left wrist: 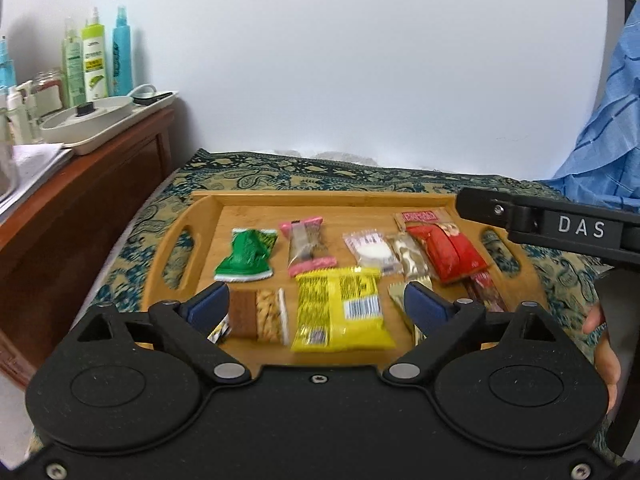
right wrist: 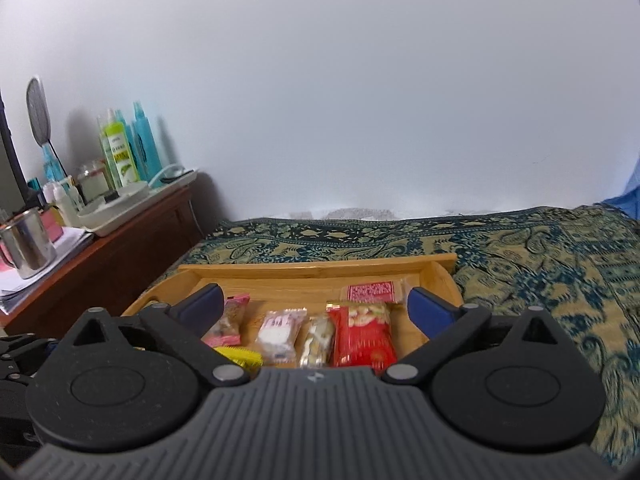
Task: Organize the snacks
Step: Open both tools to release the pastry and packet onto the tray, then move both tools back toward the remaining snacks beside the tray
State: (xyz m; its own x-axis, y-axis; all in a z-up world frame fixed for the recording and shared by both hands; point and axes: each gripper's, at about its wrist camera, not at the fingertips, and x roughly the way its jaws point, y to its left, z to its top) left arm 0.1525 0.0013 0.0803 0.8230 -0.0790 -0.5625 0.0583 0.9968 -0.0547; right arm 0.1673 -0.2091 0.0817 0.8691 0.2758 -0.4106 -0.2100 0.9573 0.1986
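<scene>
A wooden tray (left wrist: 320, 198) lies on a patterned cloth and holds several snack packets. In it are a green packet (left wrist: 246, 256), a pink-ended bar (left wrist: 306, 246), a white packet (left wrist: 370, 252), a red packet (left wrist: 448, 252), a yellow packet (left wrist: 340, 308) and a nut bar (left wrist: 260, 314). My left gripper (left wrist: 316, 296) hovers open over the tray's near side, nothing between its blue pads. My right gripper (right wrist: 315, 296) is also open and empty above the tray (right wrist: 316, 268), over the red packet (right wrist: 362, 332) and white packet (right wrist: 278, 332). Its black body marked DAS (left wrist: 560, 224) crosses the left wrist view at right.
A dark wooden sideboard (left wrist: 80, 208) stands left of the bed, carrying spray bottles (left wrist: 96, 60), a white dish tray (left wrist: 92, 120) and a steel mug (right wrist: 26, 246). Blue cloth (left wrist: 608, 140) hangs at far right. A hand (left wrist: 604, 352) grips the right tool. A white wall rises behind.
</scene>
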